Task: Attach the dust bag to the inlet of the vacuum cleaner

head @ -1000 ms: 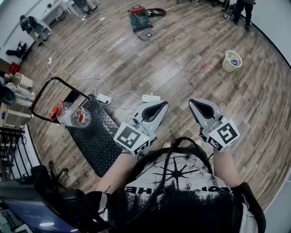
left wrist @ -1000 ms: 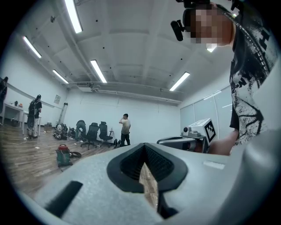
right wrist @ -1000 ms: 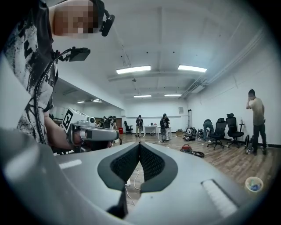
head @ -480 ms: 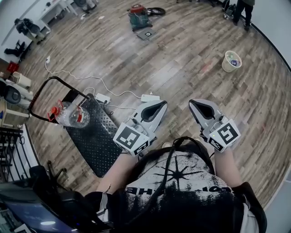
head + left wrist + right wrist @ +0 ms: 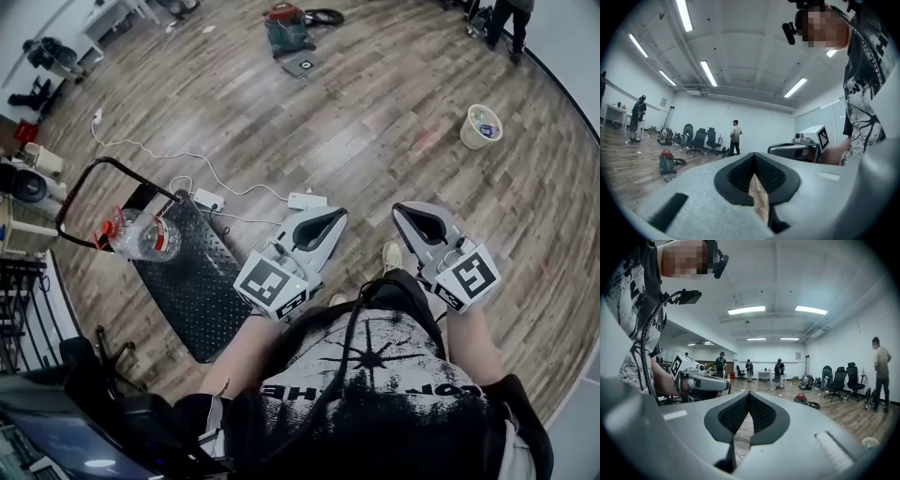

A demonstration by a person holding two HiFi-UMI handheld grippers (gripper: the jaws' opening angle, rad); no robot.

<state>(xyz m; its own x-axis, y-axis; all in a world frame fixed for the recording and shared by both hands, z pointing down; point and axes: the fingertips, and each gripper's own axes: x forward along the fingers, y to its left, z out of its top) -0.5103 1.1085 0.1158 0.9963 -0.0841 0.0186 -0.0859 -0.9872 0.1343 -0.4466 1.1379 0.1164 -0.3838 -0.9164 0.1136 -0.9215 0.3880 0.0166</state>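
Vacuum cleaner (image 5: 286,33) stood far off on the wood floor (image 5: 375,122), with a flat grey pad (image 5: 302,67) just beside it. Left gripper (image 5: 341,214) and right gripper (image 5: 397,207) were side by side, well apart from it, both with jaws pressed together and nothing between them.

2 grippers: left gripper (image 5: 337,215), right gripper (image 5: 399,207). 1 vacuum cleaner (image 5: 286,28). 1 bucket (image 5: 480,126). 1 cart (image 5: 195,277). 1 jug (image 5: 139,234).

Leaving wood floor (image 5: 375,131) open ahead toward vacuum cleaner (image 5: 286,28); crowding left with platform cart (image 5: 202,291), water jug (image 5: 141,236), cables (image 5: 150,155).
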